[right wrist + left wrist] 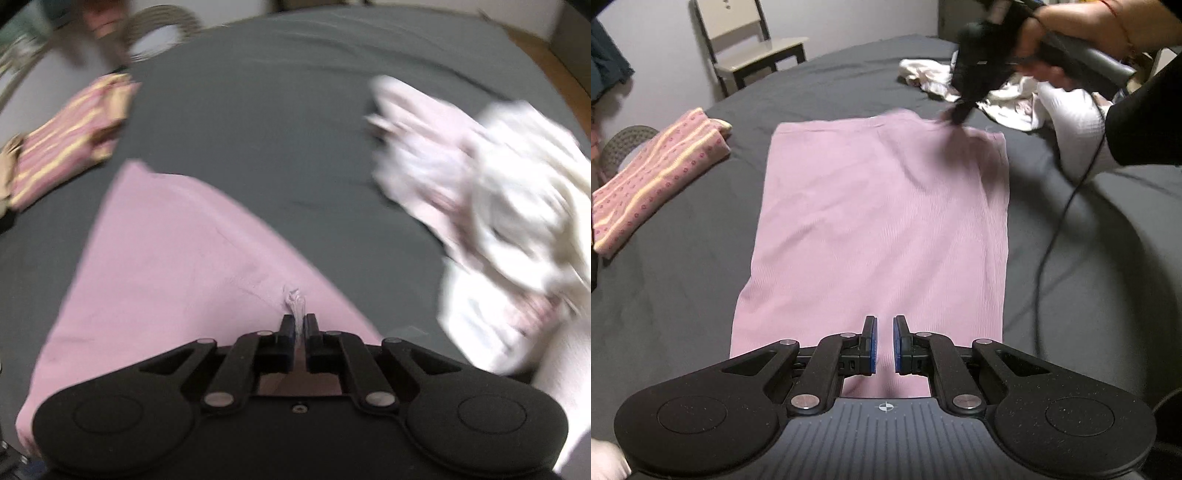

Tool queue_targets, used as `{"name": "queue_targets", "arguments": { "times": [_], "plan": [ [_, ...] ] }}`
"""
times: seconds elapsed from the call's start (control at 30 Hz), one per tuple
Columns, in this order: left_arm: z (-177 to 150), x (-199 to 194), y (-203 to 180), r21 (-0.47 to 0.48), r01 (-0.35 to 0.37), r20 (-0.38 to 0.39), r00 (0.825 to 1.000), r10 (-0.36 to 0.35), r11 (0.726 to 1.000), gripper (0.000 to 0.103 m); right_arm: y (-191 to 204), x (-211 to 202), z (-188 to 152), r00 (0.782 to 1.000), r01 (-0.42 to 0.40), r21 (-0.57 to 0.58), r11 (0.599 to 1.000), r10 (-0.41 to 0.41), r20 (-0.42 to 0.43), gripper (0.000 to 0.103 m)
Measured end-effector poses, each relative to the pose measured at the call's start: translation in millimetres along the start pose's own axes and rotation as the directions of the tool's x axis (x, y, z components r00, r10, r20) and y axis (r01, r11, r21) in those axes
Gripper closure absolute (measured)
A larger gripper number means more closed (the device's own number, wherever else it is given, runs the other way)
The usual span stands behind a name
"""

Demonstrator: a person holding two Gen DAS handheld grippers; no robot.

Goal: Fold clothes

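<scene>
The pink garment point(879, 229) lay spread flat and long on the dark grey bed point(701, 288), already narrowed into a tidy rectangle, which to my eye meant the sides were folded in and only the lengthwise fold remained. The left gripper point(884, 345) hovered low over the near hem, its blue-padded jaws parted by a narrow gap with nothing between them; I took it to be waiting there so it could catch or pin that end. Across the cloth, the right gripper point(299, 328) had its jaws clenched on a small pinch of pink fabric at the far edge, a tuft poking up between the tips, and from the left wrist view that corner looked slightly lifted and blurred under the person's hand point(1045, 33). Holding the far edge that way made sense as the start of carrying it toward the near hem.

A folded striped pink piece point(661, 177) sat off to the left, well apart, presumably finished and set aside so it stayed out of the working area. A crumpled heap of white and pale clothes point(491, 206) lay to the right of the pink garment, near its far corner, likely the pile not yet done. A black cable point(1056, 221) trailed over the bed beside the right edge and could snag the cloth. A chair point(746, 40) stood beyond the bed
</scene>
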State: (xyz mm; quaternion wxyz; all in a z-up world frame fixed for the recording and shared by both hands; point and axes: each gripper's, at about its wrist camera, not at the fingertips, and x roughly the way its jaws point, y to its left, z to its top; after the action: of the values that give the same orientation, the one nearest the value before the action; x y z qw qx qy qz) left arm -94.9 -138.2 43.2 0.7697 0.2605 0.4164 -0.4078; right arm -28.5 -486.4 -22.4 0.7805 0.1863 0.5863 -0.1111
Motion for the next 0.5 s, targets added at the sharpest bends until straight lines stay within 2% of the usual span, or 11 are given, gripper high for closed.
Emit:
{"name": "queue_targets", "arguments": {
  "times": [0.1,0.27,0.5],
  "plan": [
    [-2,5,2,0.063,-0.007,-0.017,1.0,0.008,0.998,0.096,-11,0,-5,1.0,-0.01,0.011,1.0,0.01,-0.002,0.098],
    [-13,11,-10,0.141,0.073,-0.073,0.995,-0.064,0.987,0.096,-21,2,-9,1.0,-0.025,0.019,1.0,0.026,-0.01,0.098],
    [-36,2,-32,0.242,0.173,-0.149,0.979,-0.139,0.955,0.096,-31,0,-14,1.0,-0.01,0.027,1.0,0.011,-0.027,0.098]
  ]
}}
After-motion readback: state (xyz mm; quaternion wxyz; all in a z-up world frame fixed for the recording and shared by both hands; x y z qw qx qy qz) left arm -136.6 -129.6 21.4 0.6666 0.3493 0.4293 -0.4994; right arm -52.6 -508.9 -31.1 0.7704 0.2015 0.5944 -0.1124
